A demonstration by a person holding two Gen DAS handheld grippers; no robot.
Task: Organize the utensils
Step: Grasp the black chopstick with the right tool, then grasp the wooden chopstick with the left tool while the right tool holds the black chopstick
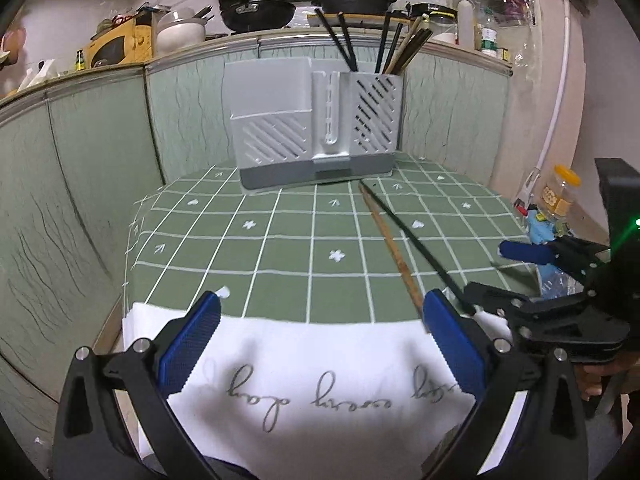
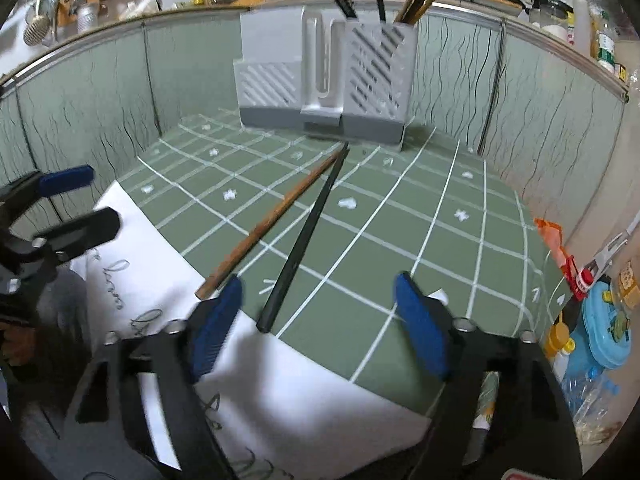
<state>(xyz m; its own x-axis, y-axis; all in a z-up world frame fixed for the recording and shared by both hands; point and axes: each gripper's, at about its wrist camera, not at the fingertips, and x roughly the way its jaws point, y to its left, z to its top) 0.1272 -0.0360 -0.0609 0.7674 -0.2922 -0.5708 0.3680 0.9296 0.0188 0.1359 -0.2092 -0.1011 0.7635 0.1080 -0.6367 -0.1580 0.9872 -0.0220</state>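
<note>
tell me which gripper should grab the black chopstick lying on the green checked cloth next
Right. The open right gripper already faces the thin black chopstick's near end; the open left gripper sits over the white cloth.

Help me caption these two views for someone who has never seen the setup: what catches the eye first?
Two loose chopsticks, a brown wooden one and a black one, lie crossed near their far tips on the green checked tablecloth. Behind them at the back of the table stands a grey utensil holder with more chopsticks upright in its right compartment. The right gripper hangs open just short of the black one's near end.
</note>
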